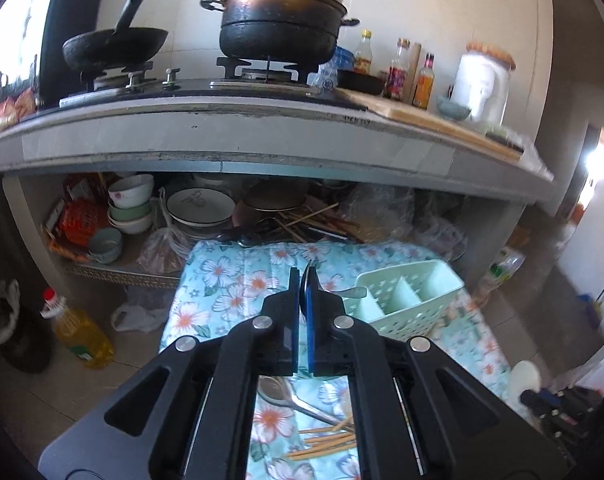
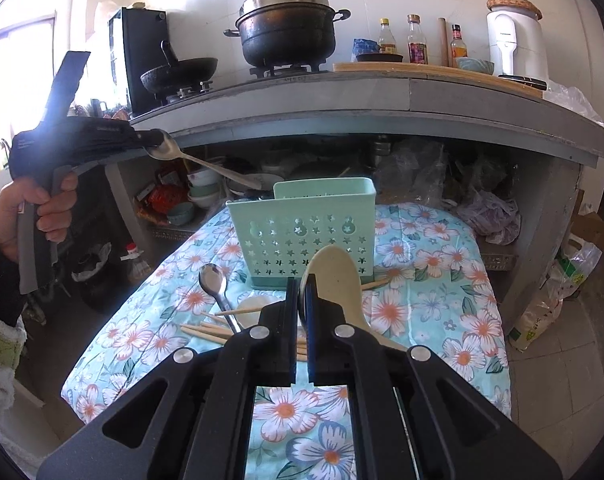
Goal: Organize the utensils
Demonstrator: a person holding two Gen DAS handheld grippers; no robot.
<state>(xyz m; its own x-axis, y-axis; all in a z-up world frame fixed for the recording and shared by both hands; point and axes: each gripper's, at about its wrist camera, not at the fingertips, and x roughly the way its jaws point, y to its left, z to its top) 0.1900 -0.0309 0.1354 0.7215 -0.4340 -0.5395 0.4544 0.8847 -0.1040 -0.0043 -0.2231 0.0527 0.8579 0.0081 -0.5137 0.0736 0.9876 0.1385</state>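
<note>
- My right claw [image 2: 302, 300] is pressed closed on the bowl of a cream plastic rice paddle [image 2: 335, 280], which sticks up and to the right of the tips.
- Straight ahead of my claw stands the mint green utensil caddy [image 2: 302, 232], upright on the flowered cloth [image 2: 433, 280].
- Just left of my claw lies a steel spoon [image 2: 214, 280], bowl away from me, with wooden chopsticks [image 2: 206, 330] scattered beside it and a white spoon [image 2: 254, 308].
- Far up to the left, my left claw [image 2: 154, 140] pinches the bowl of another steel spoon [image 2: 206, 162]; its handle slopes down toward the caddy.
- Beyond the caddy, higher up, the desk [image 2: 341, 96] carries a black pot [image 2: 288, 36].
</note>
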